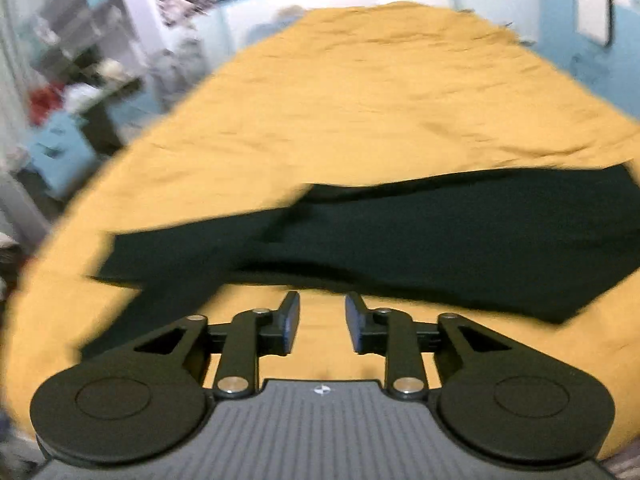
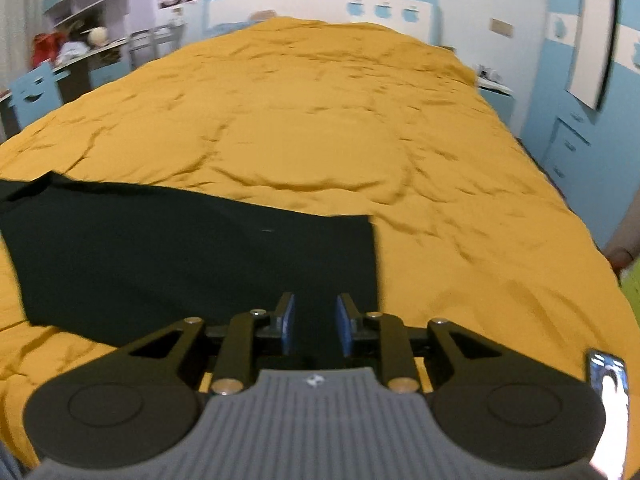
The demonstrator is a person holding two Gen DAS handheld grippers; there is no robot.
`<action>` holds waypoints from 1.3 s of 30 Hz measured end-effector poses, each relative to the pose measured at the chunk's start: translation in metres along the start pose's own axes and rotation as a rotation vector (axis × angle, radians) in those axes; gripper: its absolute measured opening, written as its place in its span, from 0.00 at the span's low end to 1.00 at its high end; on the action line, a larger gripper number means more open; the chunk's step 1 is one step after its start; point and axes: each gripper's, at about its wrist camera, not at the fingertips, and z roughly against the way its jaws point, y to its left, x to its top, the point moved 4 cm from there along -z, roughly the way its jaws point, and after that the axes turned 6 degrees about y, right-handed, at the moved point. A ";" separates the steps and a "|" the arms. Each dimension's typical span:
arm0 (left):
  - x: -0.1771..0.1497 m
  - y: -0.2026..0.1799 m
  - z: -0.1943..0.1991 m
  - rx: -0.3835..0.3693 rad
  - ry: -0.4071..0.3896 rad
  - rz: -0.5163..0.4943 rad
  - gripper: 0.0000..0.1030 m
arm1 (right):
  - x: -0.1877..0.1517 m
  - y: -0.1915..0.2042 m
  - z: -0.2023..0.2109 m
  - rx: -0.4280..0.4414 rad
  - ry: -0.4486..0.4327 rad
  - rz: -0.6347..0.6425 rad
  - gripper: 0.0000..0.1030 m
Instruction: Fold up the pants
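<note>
Black pants (image 1: 400, 240) lie flat and lengthwise across a mustard-yellow bedspread (image 1: 360, 100); the left wrist view is blurred. My left gripper (image 1: 322, 310) is open just short of the pants' near edge, and only bedspread shows between its fingers. In the right wrist view the pants (image 2: 180, 248) end in a straight edge at the right. My right gripper (image 2: 316, 308) hangs over the near right corner of the pants. Its blue pads (image 2: 289, 328) stand apart, and dark cloth shows behind the gap without being pinched.
The bedspread (image 2: 340, 120) covers a wide bed up to a white and blue headboard (image 2: 320, 4). A desk with a blue chair (image 2: 36, 92) stands at the left, and blue drawers (image 2: 568, 148) at the right. A lit phone (image 2: 608, 392) is at the lower right.
</note>
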 end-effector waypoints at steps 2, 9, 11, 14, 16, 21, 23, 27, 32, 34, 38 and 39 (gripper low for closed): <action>-0.004 0.029 -0.002 0.084 -0.025 -0.032 0.40 | 0.001 0.012 -0.004 0.025 0.015 0.012 0.21; -0.047 0.108 -0.029 0.164 0.045 -0.059 0.58 | 0.005 0.059 -0.016 0.087 0.074 0.065 0.33; -0.057 0.113 -0.041 0.186 0.069 -0.088 0.61 | 0.007 0.072 -0.020 0.099 0.091 0.071 0.33; -0.071 0.120 -0.060 0.228 0.111 -0.139 0.61 | 0.018 0.090 -0.030 0.117 0.114 0.085 0.34; -0.078 0.122 -0.068 0.262 0.116 -0.191 0.61 | 0.021 0.106 -0.035 0.127 0.128 0.106 0.35; -0.075 0.128 -0.082 0.253 0.067 -0.249 0.10 | 0.027 0.139 -0.050 0.125 0.182 0.172 0.36; -0.068 0.133 -0.084 0.218 0.050 -0.230 0.02 | 0.033 0.148 -0.056 0.136 0.189 0.196 0.36; -0.042 0.166 -0.079 0.186 -0.027 -0.127 0.01 | 0.042 0.169 -0.062 0.147 0.192 0.252 0.40; 0.015 0.229 -0.088 0.173 -0.065 0.047 0.01 | 0.046 0.178 -0.076 0.126 0.215 0.259 0.40; 0.037 0.249 -0.101 0.177 -0.051 0.089 0.01 | 0.047 0.178 -0.080 0.113 0.221 0.257 0.40; 0.074 0.278 -0.136 0.178 -0.006 0.139 0.01 | 0.049 0.173 -0.084 0.091 0.220 0.249 0.39; 0.081 0.283 -0.148 0.181 0.011 0.141 0.01 | 0.050 0.171 -0.085 0.086 0.220 0.247 0.39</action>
